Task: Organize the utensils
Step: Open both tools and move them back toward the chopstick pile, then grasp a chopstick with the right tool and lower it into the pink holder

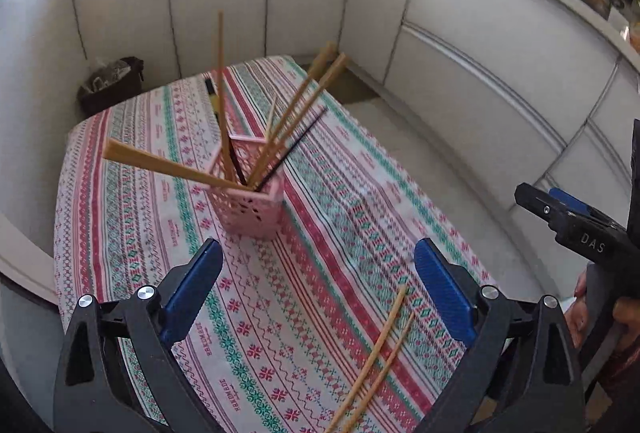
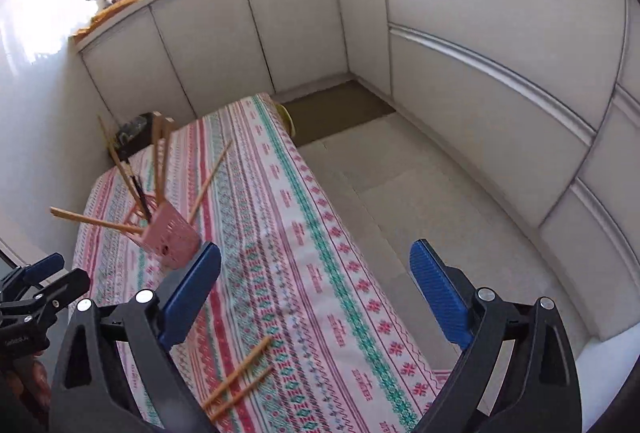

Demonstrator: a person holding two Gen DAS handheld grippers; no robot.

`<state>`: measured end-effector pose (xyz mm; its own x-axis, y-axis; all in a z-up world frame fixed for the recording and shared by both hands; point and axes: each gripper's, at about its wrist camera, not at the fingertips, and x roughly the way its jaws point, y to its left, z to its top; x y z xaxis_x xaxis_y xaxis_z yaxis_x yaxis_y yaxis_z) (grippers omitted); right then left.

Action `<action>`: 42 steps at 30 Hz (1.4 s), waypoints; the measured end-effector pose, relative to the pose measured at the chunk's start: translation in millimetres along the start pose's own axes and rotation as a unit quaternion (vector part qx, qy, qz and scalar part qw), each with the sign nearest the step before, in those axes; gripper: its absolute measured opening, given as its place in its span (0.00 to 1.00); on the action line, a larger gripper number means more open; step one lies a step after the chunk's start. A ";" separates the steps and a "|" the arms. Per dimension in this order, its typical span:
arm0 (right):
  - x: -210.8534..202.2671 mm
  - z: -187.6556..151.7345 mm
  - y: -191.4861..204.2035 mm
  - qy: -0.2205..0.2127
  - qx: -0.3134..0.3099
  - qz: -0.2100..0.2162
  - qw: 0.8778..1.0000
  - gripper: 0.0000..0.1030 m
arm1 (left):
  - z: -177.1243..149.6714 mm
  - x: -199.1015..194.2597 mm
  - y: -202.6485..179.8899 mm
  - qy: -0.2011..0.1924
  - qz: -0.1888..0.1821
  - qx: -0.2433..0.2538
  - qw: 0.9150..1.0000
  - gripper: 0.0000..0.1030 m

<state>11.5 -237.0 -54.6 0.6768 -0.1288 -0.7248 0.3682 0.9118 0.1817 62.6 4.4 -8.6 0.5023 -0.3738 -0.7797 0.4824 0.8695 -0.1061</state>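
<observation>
A pink perforated holder (image 1: 250, 201) stands on the patterned tablecloth (image 1: 304, 313), bristling with several wooden chopsticks and a dark one (image 1: 296, 145). Two loose wooden chopsticks (image 1: 376, 361) lie on the cloth near the front edge. My left gripper (image 1: 318, 273) hovers open above the cloth, the holder just beyond its left finger and the loose pair under its right finger. In the right wrist view my right gripper (image 2: 316, 273) is open with nothing between its fingers, above the loose chopsticks (image 2: 240, 377); the holder (image 2: 170, 237) sits far left.
White cabinet fronts (image 1: 460, 45) wrap around the table's far and right sides. A dark bag (image 1: 112, 85) sits on the floor beyond the table's far left corner. Light floor (image 2: 420, 201) runs along the table's right edge. A black utensil (image 1: 212, 97) lies behind the holder.
</observation>
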 end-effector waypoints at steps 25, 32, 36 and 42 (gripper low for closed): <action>337.6 192.2 189.6 0.243 -0.105 0.106 0.959 0.70 | -24.6 -21.8 48.7 -0.072 0.006 -0.072 0.995 0.93; 387.7 177.5 234.7 0.271 -0.143 0.035 0.951 0.73 | -29.1 -1.9 80.8 -0.045 0.021 -0.123 0.991 0.93; 374.2 162.1 251.8 0.226 -0.200 0.022 0.953 0.54 | -32.3 -3.2 82.6 -0.045 0.026 -0.125 0.991 0.93; 341.0 180.7 185.2 0.199 -0.115 0.053 0.972 0.06 | -31.4 -8.6 84.1 -0.056 0.022 -0.136 0.989 0.93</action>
<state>425.7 -182.5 -148.0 0.3865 0.0902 -0.9179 0.1267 0.9806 0.1497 76.4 90.9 -30.2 0.6018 -0.3546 -0.7156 0.2548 0.9344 -0.2488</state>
